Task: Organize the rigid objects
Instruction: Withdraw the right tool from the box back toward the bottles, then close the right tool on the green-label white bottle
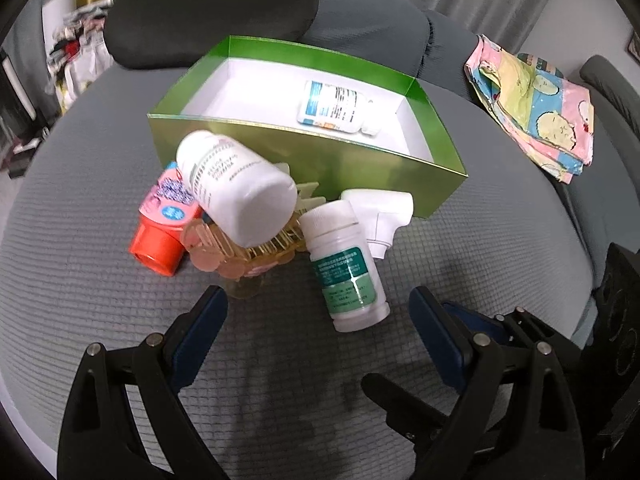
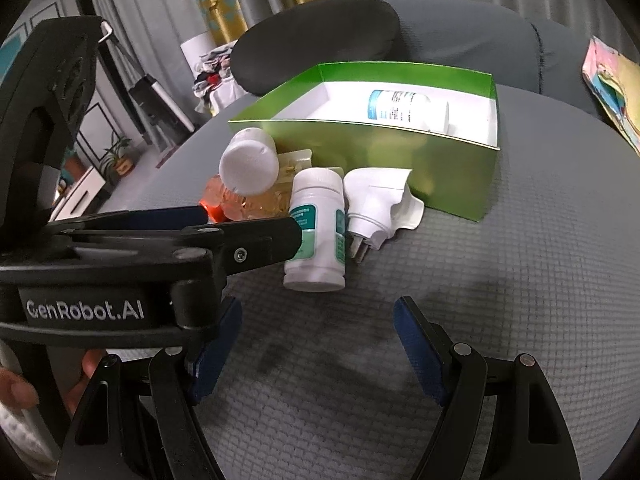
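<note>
While both grippers' fingers point(image 1: 216, 304) gape empty, bottles point(image 1: 346, 268) and a comb point(image 1: 248, 248) crowd the green box point(image 1: 360, 164).

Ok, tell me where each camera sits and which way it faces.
Left wrist: on the left gripper, looking down at the green-label bottle; its own open fingers show.
Right wrist: on the right gripper, same aim; own fingers, the left gripper, a hand.
Shared: green box, bottles.
</note>
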The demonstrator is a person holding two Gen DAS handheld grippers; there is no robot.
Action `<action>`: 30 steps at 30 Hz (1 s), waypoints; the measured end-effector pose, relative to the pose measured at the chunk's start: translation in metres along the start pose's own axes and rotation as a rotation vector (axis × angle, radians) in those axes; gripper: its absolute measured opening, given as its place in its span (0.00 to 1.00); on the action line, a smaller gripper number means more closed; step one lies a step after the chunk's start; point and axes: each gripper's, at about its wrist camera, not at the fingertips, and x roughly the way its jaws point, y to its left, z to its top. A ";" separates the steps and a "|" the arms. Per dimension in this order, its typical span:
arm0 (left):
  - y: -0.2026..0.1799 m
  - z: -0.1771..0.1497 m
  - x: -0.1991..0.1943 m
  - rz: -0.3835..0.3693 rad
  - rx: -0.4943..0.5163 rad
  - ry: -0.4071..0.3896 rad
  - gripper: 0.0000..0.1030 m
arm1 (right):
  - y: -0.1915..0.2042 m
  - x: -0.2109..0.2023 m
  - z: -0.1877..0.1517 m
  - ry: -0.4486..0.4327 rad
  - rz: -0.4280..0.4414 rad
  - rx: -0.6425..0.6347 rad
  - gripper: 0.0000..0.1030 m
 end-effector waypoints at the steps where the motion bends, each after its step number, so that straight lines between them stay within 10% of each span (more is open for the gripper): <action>1: 0.001 0.000 0.001 -0.008 -0.006 0.005 0.89 | 0.000 0.001 0.000 0.001 0.003 0.001 0.77; 30: 0.022 0.009 0.025 -0.202 -0.152 0.141 0.88 | -0.015 0.026 0.006 0.018 0.085 0.057 0.77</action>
